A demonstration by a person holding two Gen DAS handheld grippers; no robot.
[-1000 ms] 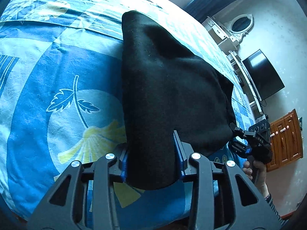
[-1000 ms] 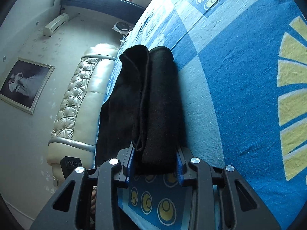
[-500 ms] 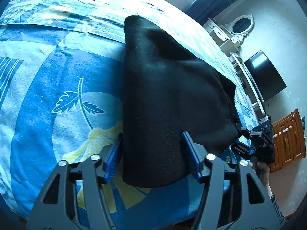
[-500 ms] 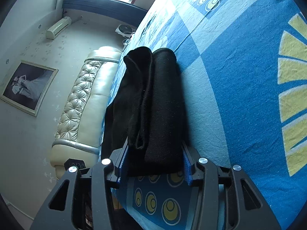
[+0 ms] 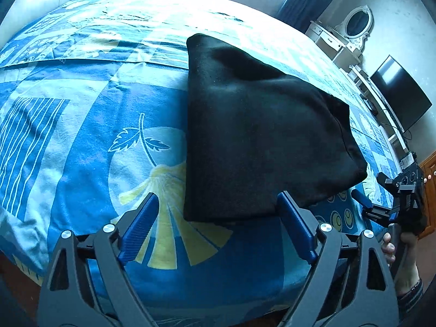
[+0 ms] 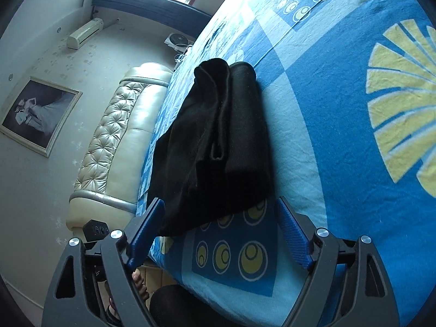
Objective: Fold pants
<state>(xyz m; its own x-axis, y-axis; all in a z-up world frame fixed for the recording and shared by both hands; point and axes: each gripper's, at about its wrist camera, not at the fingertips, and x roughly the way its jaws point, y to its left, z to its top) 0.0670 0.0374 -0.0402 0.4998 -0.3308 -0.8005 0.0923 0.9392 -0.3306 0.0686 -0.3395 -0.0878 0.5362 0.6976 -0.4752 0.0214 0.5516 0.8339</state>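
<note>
The black pants [image 5: 256, 136] lie folded in a thick stack on the blue patterned bedspread [image 5: 81, 136]. In the left wrist view my left gripper [image 5: 218, 226] is open, its blue pads [image 5: 295, 231] spread just short of the stack's near edge, touching nothing. In the right wrist view the pants [image 6: 218, 147] show their layered edge. My right gripper [image 6: 220, 231] is open, its pads [image 6: 294, 234] wide apart at the stack's near corner. The right gripper also shows in the left wrist view [image 5: 381, 207], beside the stack's right corner.
The bed edge runs just below both grippers. A cream tufted headboard [image 6: 114, 147] and a framed picture [image 6: 38, 114] are at the left. A white dresser with a mirror [image 5: 351, 32], a TV [image 5: 400, 92] and a wooden cabinet [image 5: 429, 190] stand beyond the bed.
Both grippers have let go of the pants, opened wide and drawn back from the stack. The stack now rests on the bed.
</note>
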